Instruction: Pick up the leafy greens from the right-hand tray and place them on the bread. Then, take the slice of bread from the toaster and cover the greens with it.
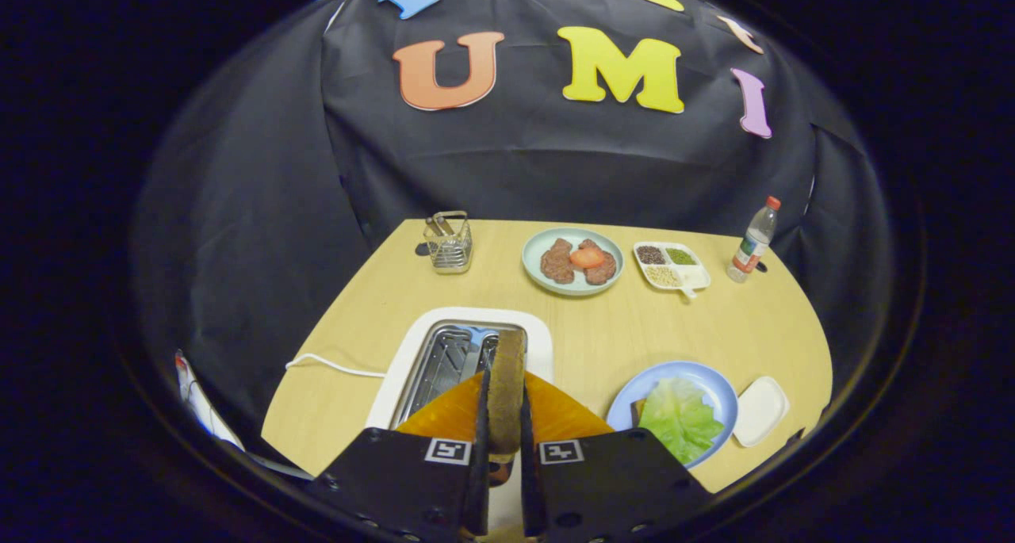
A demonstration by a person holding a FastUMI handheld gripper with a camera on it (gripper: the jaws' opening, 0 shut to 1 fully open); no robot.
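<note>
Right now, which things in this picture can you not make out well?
- Bread under the greens: covered, one corner shows beside the blue plate rim.
- Bread slice lower end: hidden between the hand-held gripper fingers pressing on it.
- Divided dish contents: too small.
- Toaster near end: behind the fingers.

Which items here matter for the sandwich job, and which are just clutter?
In play:
- gripper, shut on the bread slice
- toaster under it
- greens on the blue plate, bread corner peeking out beneath
- small white tray, beside the plate

Lying about:
- plate of meat and tomato
- divided dish of seeds
- bottle
- wire holder
</note>
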